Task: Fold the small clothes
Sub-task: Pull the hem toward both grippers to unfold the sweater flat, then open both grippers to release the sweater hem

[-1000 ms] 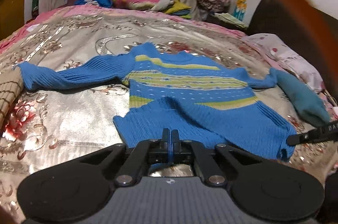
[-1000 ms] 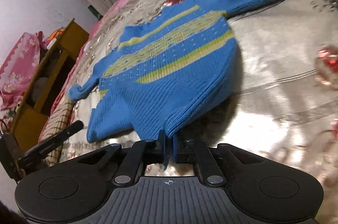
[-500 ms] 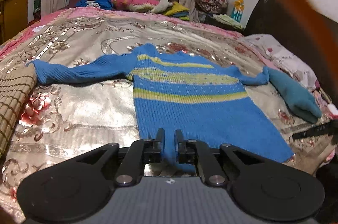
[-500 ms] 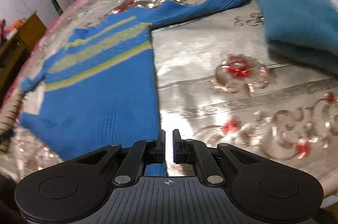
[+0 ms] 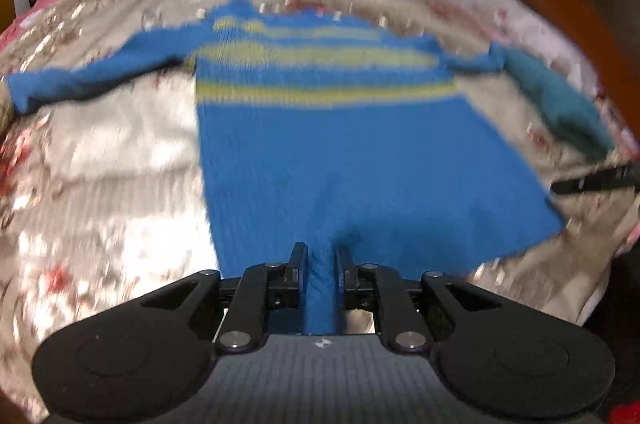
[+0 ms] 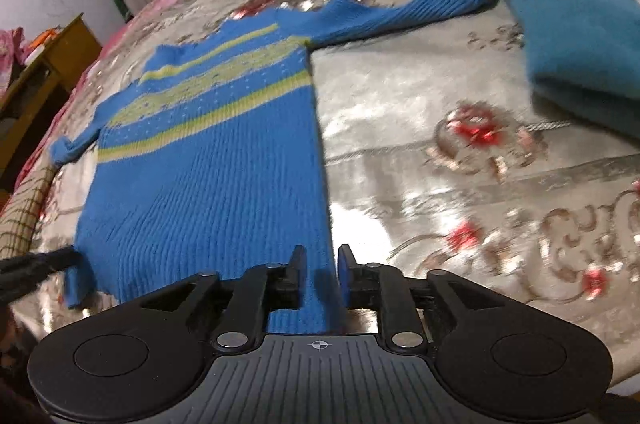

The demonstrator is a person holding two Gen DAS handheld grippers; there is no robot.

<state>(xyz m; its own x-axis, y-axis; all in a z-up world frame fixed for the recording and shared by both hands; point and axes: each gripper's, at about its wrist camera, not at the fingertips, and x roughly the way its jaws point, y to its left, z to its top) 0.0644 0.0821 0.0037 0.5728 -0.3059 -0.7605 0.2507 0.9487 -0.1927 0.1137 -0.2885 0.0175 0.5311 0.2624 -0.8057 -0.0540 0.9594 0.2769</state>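
Shiny floral bedspread (image 6: 460, 95) under blue sweater (image 6: 208, 159)

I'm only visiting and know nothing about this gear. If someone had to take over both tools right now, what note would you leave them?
Left hand-held gripper: at the hem of the blue striped sweater, with a bunch of the fabric pinched between the jaws, which have just been opening slightly.
Right hand-held gripper: jaws have just been opening; the hem corner lies between them, not pressed.
Things: the sweater lies flat on the bed cover, sleeves spread out. A teal garment lies by one cuff.
Done: sweater spread out.
Left: every fold, probably the sleeves in first, then the body.
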